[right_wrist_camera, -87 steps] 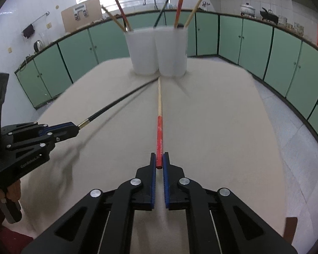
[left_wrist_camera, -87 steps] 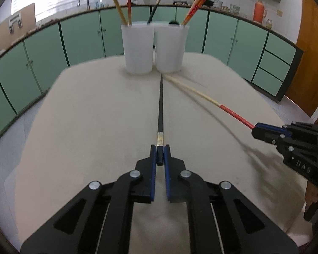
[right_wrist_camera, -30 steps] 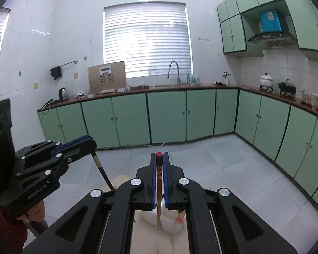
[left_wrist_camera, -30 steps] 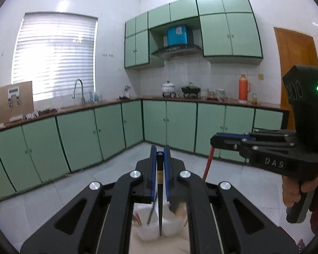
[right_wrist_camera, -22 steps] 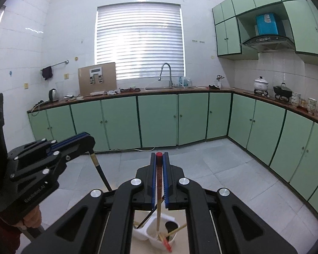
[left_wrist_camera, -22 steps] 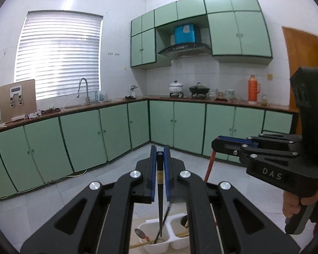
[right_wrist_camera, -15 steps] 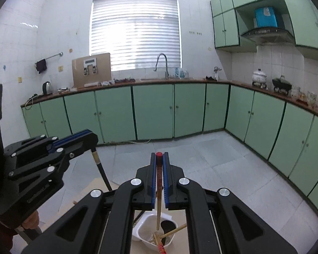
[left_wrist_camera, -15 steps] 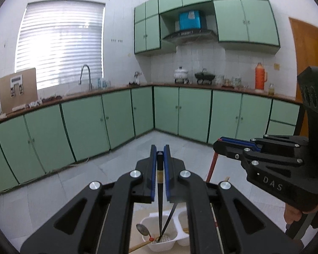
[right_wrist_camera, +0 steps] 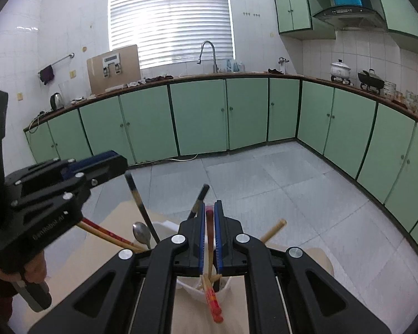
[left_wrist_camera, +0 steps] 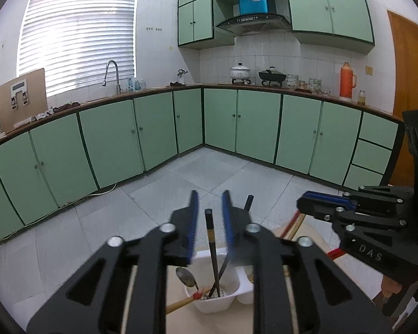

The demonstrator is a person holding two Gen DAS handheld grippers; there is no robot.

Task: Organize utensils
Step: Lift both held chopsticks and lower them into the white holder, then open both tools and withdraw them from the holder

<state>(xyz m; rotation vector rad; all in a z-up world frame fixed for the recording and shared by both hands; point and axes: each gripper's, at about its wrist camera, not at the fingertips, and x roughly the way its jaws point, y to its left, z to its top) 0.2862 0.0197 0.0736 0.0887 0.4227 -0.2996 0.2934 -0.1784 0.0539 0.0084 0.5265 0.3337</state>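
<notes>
Left gripper (left_wrist_camera: 209,222) fingers blurred; right white cup (left_wrist_camera: 243,286) mostly hidden behind them.

1. Your left tool (left_wrist_camera: 209,231) has utensil handles beneath it, poking out of the white holder (left_wrist_camera: 217,303).
2. Your right tool (right_wrist_camera: 207,236) hangs close on its right.
3. Leftward, the surface (right_wrist_camera: 103,247) lies bare.
</notes>
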